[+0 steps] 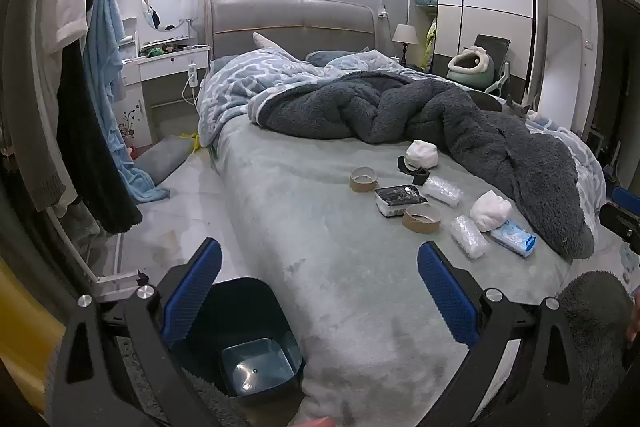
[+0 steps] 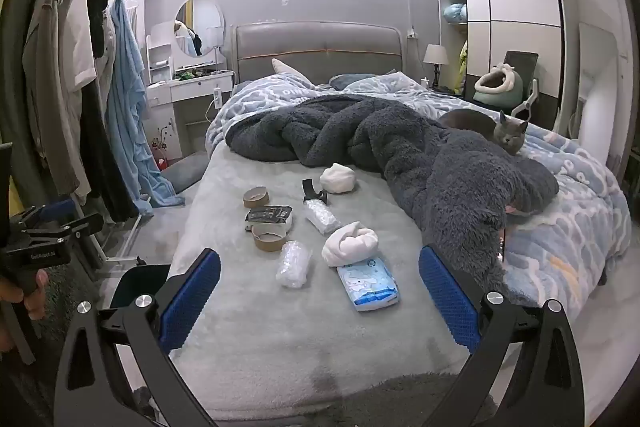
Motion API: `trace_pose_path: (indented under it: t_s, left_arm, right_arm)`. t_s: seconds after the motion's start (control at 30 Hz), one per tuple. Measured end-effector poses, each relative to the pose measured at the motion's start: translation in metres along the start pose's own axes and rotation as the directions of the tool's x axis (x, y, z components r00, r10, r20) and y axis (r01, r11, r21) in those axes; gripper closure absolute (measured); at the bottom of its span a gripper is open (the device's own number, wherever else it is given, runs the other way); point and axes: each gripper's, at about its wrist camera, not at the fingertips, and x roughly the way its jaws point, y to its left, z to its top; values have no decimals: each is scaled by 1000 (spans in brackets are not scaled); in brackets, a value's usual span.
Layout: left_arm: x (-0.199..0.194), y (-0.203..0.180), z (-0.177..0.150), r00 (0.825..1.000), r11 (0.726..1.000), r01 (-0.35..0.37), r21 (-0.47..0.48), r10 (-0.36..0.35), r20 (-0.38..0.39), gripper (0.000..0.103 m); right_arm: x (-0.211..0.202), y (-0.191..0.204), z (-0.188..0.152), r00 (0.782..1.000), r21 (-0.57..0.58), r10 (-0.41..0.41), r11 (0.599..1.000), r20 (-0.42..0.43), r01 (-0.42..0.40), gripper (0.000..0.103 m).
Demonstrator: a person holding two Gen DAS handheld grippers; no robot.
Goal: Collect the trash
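Observation:
Trash lies on the grey bed sheet (image 2: 280, 327): two cardboard tape rolls (image 2: 269, 237) (image 2: 255, 197), a black-and-white box (image 2: 269, 217), two bubble-wrap bundles (image 2: 293, 263) (image 2: 320, 215), two white wads (image 2: 349, 242) (image 2: 338, 178), a blue tissue pack (image 2: 368, 285) and a black strap (image 2: 314, 189). They also show in the left wrist view, around the box (image 1: 400, 201). A dark blue bin (image 1: 244, 337) stands on the floor at the bed's left side. My left gripper (image 1: 319, 293) is open and empty above the bin and bed edge. My right gripper (image 2: 319, 297) is open and empty, short of the tissue pack.
A dark fleece blanket (image 2: 420, 155) and a blue quilt (image 2: 560, 227) are heaped on the bed, with a grey cat (image 2: 509, 133) on them. A clothes rack (image 2: 80, 107) stands at the left. A dresser (image 2: 192, 87), a wardrobe (image 2: 516, 27) and a pet bed (image 2: 498, 83) line the back.

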Motion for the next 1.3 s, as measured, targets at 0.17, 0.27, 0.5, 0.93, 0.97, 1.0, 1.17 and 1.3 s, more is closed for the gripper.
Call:
trace_pose_path:
  t_s: [0.17, 0.27, 0.5, 0.93, 0.97, 1.0, 1.17, 1.3]
  left_arm:
    - [0, 0, 0, 1000, 1000, -6, -5, 6, -3, 3]
    - [0, 0, 0, 1000, 1000, -4, -4, 4, -3, 3]
    - [0, 2, 0, 1000, 1000, -7, -6, 7, -5, 3]
    - [1, 5, 0, 1000, 1000, -3, -7, 3, -8, 3]
    - [1, 5, 0, 1000, 1000, -3, -7, 3, -8, 3]
    - [1, 5, 0, 1000, 1000, -2, -6, 2, -8, 3]
    - [1, 4, 0, 1000, 1000, -3, -7, 3, -8, 3]
    - [1, 5, 0, 1000, 1000, -4, -8, 4, -8, 3]
  right_arm:
    - [0, -1, 0, 1000, 5, 4, 1000, 0, -4, 3]
    - [0, -2, 0, 1000, 7, 4, 1000, 0, -4, 3]
    - [-1, -2, -1, 1000, 7, 4, 1000, 1, -4, 3]
    - [0, -1, -1, 1000, 9, 5, 1000, 3, -5, 3]
    - [0, -1, -1, 1000, 9, 5, 1000, 3, -5, 3]
    - [0, -1, -1, 1000, 8, 5, 1000, 3, -5, 3]
    - [0, -1, -2, 1000, 8, 5, 1000, 4, -5, 3]
    - [0, 0, -2, 1000, 7, 5, 1000, 4, -5, 3]
